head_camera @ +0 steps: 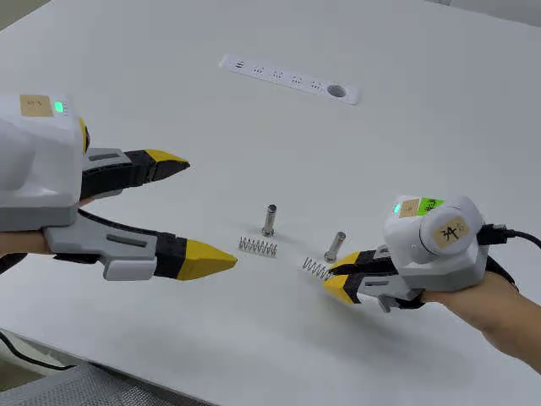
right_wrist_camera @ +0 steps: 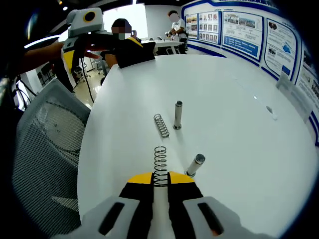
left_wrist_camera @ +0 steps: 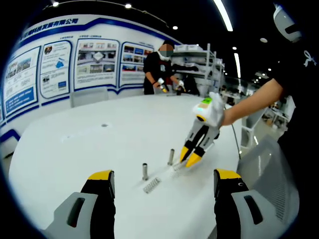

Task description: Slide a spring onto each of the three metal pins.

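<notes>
Spring (right_wrist_camera: 160, 164) — axis straight out from right claw (right_wrist_camera: 158, 181).

Bright ceiling strips (left_wrist_camera: 223, 14), soft shadows, sharp, fisheye-bent edges

A white power strip (head_camera: 287, 78) lies flat on the far part of the white table (head_camera: 423, 144) (sockets in a row, a round fitting at one end). A grey mesh chair (right_wrist_camera: 45, 149) stands just beside the table. Blue-trimmed display boards (left_wrist_camera: 65, 64) line the wall, and a person (left_wrist_camera: 155, 74) in dark clothes stands beyond the table.
</notes>
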### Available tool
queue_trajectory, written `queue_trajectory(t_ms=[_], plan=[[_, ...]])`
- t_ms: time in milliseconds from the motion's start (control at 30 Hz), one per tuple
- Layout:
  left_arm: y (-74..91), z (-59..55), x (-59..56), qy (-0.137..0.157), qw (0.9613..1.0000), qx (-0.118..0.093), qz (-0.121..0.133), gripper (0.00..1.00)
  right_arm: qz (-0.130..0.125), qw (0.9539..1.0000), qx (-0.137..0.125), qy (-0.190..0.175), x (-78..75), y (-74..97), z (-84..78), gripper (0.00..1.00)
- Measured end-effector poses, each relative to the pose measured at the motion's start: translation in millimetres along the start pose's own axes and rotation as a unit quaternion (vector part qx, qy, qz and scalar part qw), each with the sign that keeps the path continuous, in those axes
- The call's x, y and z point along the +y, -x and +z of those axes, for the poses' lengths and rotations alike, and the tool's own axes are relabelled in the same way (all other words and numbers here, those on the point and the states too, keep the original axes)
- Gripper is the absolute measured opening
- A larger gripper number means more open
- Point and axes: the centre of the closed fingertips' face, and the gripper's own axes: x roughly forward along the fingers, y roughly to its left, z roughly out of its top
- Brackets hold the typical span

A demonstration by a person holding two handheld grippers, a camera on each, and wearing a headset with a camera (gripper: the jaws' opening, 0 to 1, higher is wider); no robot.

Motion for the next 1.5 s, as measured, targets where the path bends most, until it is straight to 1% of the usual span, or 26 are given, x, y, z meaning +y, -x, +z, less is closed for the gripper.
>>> queue_trajectory(t_ms=[33,100,133,167,233,333,367,467,533,667,767,900,967,1167,1300,1367,1500], plan=[[-4.1,-1.9,-4.3,-0.004,1.0,0.005,-0.006,0.83,0.001,0.9998,0.0,0.02,0.9,5.7,5.3,0.11],[-9.3,-3.8,-11.1,-0.012,0.9997,0.013,-0.017,0.82,0.006,0.9991,0.001,0.042,3.7,14.5,13.0,0.11],[-12.8,-4.7,-15.6,-0.019,0.9993,0.019,-0.025,0.82,0.009,0.9984,-0.002,0.055,6.2,20.8,20.1,0.11],[-15.4,-4.4,-17.7,-0.022,0.9992,0.02,-0.027,0.82,0.012,0.998,-0.004,0.061,8.5,25.5,24.3,0.11],[-21.6,-1.7,-24.4,-0.025,0.9988,0.019,-0.038,0.79,0.022,0.997,-0.008,0.074,15.4,36.2,34.4,0.11],[-30.9,6.0,-34.9,-0.035,0.9977,0.011,-0.057,0.72,0.025,0.9947,-0.014,0.099,23.4,48.6,47.6,0.11],[-34.5,9.1,-38.5,-0.039,0.9973,0.009,-0.061,0.71,0.025,0.9943,-0.017,0.102,27.0,53.5,52.3,0.11],[-43.7,15.6,-47.3,-0.054,0.996,0.005,-0.071,0.67,0.03,0.993,-0.028,0.111,36.1,62.2,62.7,0.11],[-49.0,16.1,-53.0,-0.065,0.9948,0.009,-0.078,0.64,0.033,0.992,-0.027,0.119,42.2,65.9,65.5,0.11],[-53.8,12.2,-64.6,-0.085,0.9917,0.021,-0.094,0.62,0.039,0.9895,-0.016,0.138,51.6,67.8,63.5,0.11],[-54.9,10.6,-72.2,-0.092,0.99,0.024,-0.105,0.56,0.041,0.9886,-0.009,0.145,56.5,68.1,60.3,0.11],[-55.9,13.9,-80.9,-0.09,0.9889,0.013,-0.118,0.4,0.044,0.9882,-0.004,0.146,61.8,69.0,58.0,0.11],[-56.3,14.6,-85.9,-0.092,0.9876,0.012,-0.127,0.35,0.046,0.9883,-0.002,0.145,64.0,69.5,57.6,0.11],[-57.6,14.3,-93.2,-0.104,0.9846,0.018,-0.14,0.29,0.049,0.9871,0.0,0.152,70.3,71.3,58.8,0.11],[-57.4,18.0,-100.1,-0.094,0.9835,0.014,-0.154,0.21,0.049,0.9866,0.005,0.156,70.6,72.4,56.7,0.11],[-58.4,17.2,-101.1,-0.102,0.9825,0.018,-0.155,0.17,0.049,0.9867,0.005,0.155,71.4,72.8,56.3,0.11],[-59.5,15.4,-102.6,-0.108,0.9809,0.026,-0.16,0.17,0.052,0.9864,0.003,0.156,74.4,73.6,56.7,0.11]])
